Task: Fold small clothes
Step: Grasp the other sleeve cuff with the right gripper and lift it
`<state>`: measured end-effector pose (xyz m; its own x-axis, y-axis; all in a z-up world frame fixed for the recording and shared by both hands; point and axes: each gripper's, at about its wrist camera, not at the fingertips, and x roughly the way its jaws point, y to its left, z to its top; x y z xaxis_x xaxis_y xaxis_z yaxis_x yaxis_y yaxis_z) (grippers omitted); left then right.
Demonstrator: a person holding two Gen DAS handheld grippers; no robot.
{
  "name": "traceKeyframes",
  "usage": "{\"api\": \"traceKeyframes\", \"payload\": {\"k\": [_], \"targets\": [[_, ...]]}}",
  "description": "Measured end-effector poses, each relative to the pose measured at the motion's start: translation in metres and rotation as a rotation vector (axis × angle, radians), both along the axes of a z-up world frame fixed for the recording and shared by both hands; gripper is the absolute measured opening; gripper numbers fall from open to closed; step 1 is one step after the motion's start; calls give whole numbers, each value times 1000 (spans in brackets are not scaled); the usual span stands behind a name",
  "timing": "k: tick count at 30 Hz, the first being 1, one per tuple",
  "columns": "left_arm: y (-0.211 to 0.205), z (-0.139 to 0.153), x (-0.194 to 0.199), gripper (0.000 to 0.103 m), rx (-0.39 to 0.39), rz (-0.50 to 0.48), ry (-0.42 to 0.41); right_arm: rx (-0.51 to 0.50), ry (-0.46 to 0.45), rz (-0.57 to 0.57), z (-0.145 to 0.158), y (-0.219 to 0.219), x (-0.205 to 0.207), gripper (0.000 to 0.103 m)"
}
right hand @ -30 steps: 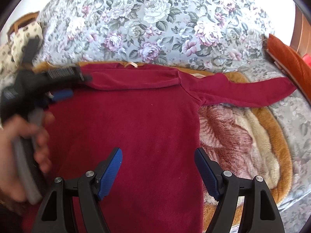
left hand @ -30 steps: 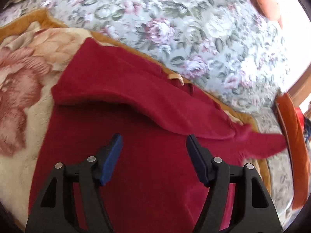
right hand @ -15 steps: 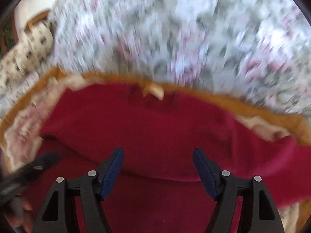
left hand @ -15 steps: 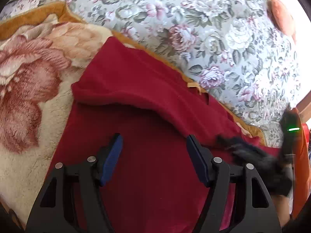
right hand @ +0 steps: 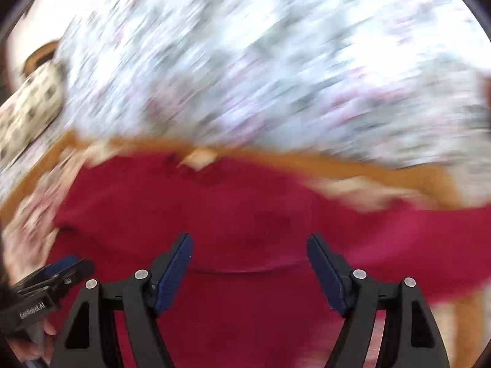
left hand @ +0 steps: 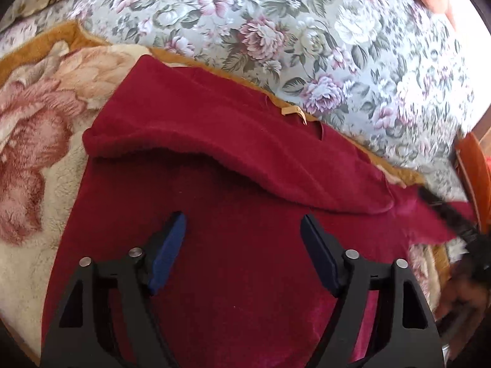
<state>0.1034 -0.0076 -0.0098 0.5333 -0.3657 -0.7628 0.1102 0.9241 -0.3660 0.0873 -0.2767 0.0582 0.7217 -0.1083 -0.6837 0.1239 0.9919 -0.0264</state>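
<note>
Both grippers are pointing steeply down over the red garment (left hand: 233, 245), which is lying flat on a plush rose-patterned blanket (left hand: 33, 159) on the bed, one sleeve (left hand: 214, 141) folded across its chest. The left gripper (left hand: 242, 245) is hovering above the torso. A second ago the right gripper (right hand: 248, 263) was facing the whole shirt; now it is sweeping in toward the neckline — its view is smeared. The left jaws are spreading wider, nothing between them; the right jaws are standing wide apart, gripping nothing.
</note>
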Motion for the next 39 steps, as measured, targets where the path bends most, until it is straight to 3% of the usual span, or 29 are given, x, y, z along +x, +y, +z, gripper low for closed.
{"api": "traceKeyframes", "payload": {"k": [3,6,9,13,14,17,20,23,25,27,32,35,39], "targets": [[-3,-1,0,80,16,-14,-6,-196,-102,-262,28,-66,-50,75],[0,0,1,80,-2,-11,-3,-271,-133,-471,48,-145,-88,75],[1,0,2,80,-16,-4,1,-267,-116,-607,65,-222,-114,75],[0,0,2,80,-7,-4,0,-114,-104,-700,72,-290,-136,75],[0,0,2,80,-6,-4,0,-37,-79,-676,67,-304,-135,77],[0,0,2,80,-10,-4,1,-23,-124,-545,66,-306,-130,77],[0,0,2,80,-10,-4,1,28,-142,-448,63,-304,-122,67],[1,0,3,80,-13,-4,2,117,-183,-450,59,-308,-120,47],[1,0,3,80,-19,-3,3,178,-194,-473,55,-312,-120,20],[3,0,3,80,-25,-2,4,208,-199,-500,53,-312,-123,8],[6,3,3,80,-60,1,11,194,-258,-448,61,-290,-129,6],[8,9,1,80,-161,-27,1,216,-273,-316,64,-248,-113,6],[6,22,-4,80,-195,-52,-56,251,-245,-95,55,-164,-79,6]]}}
